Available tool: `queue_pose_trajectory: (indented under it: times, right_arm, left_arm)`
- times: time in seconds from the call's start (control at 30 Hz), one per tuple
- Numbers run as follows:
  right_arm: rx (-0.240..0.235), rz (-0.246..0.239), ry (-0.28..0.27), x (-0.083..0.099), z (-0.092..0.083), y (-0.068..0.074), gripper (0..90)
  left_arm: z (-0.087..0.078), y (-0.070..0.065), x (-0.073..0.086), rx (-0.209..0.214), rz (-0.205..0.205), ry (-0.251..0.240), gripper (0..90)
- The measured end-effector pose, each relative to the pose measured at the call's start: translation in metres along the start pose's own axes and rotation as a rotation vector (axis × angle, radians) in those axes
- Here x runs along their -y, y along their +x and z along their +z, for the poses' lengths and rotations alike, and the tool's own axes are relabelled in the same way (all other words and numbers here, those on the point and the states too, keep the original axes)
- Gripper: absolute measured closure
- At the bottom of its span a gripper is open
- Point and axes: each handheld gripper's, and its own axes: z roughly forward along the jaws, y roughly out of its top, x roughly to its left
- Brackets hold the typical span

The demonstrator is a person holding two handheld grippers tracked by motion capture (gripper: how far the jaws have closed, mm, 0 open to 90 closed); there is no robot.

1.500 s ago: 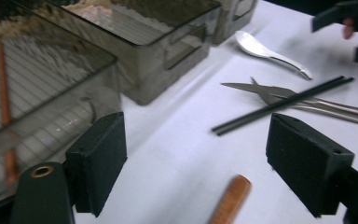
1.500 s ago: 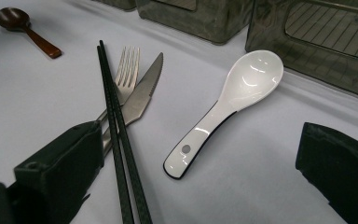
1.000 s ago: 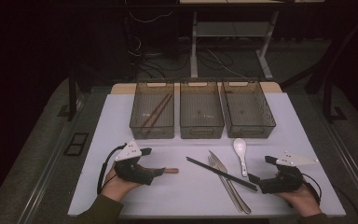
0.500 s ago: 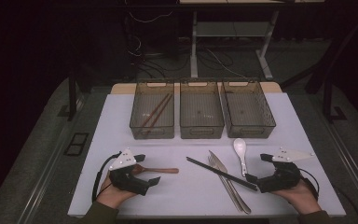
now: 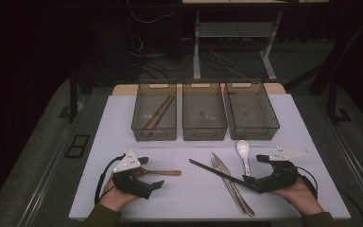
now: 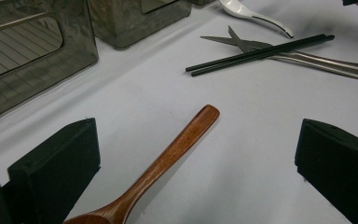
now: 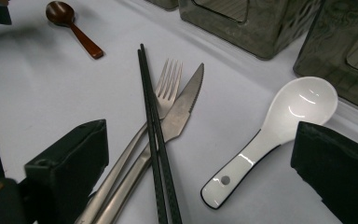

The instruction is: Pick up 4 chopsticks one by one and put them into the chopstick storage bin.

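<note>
- Wooden spoon (image 6: 168,158): reddish-brown, glossy, with a slim straight handle and rounded end; lies flat on the white table (image 5: 189,198), between the left gripper's jaws, untouched.
- Left gripper (image 5: 144,178): jaws have just been opening, now spread wide.
- Right gripper (image 5: 256,173): jaws released, astride the black chopsticks (image 7: 156,140), fork (image 7: 163,98) and knife (image 7: 182,112).

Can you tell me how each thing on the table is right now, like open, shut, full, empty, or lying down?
Left gripper: fingers open, wooden spoon between them, not squeezed.
Right gripper: fingers open, holding nothing.
Wooden spoon: lying flat.
Black chopsticks: lying across the fork and knife.
Fork: lying flat.
Knife: lying flat.
White spoon: lying flat, bowl up.
Left bin: holds brown chopsticks.
Middle bin: empty.
Right bin: empty.
</note>
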Motion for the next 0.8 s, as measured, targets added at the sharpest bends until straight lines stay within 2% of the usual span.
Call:
queue_pose_trajectory:
  times: [0.3, 0.37, 0.53, 0.63, 0.8]
  right_arm:
    - [-0.012, -0.005, 0.024, -0.013, 0.012, 0.001, 7.9]
    - [-0.02, -0.027, 0.015, -0.015, 0.014, 0.001, 14.2]
    - [-0.043, -0.044, 0.017, -0.022, 0.02, 0.004, 17.5]
    - [-0.058, -0.058, 0.018, -0.025, 0.024, 0.005, 22.5]
    - [-0.067, -0.059, 0.041, -0.03, 0.032, 0.007, 26.7]
  left_arm:
    - [-0.001, 0.001, 0.001, 0.005, -0.005, -0.007, 0.0]
    - [-0.002, 0.001, 0.0, 0.001, -0.002, -0.014, 0.0]
    - [-0.003, -0.001, 0.0, -0.002, 0.001, -0.013, 0.0]
    - [-0.003, -0.001, 0.0, -0.004, 0.001, -0.016, 0.0]
    - [-0.002, 0.0, 0.001, 0.001, 0.008, -0.008, 0.0]
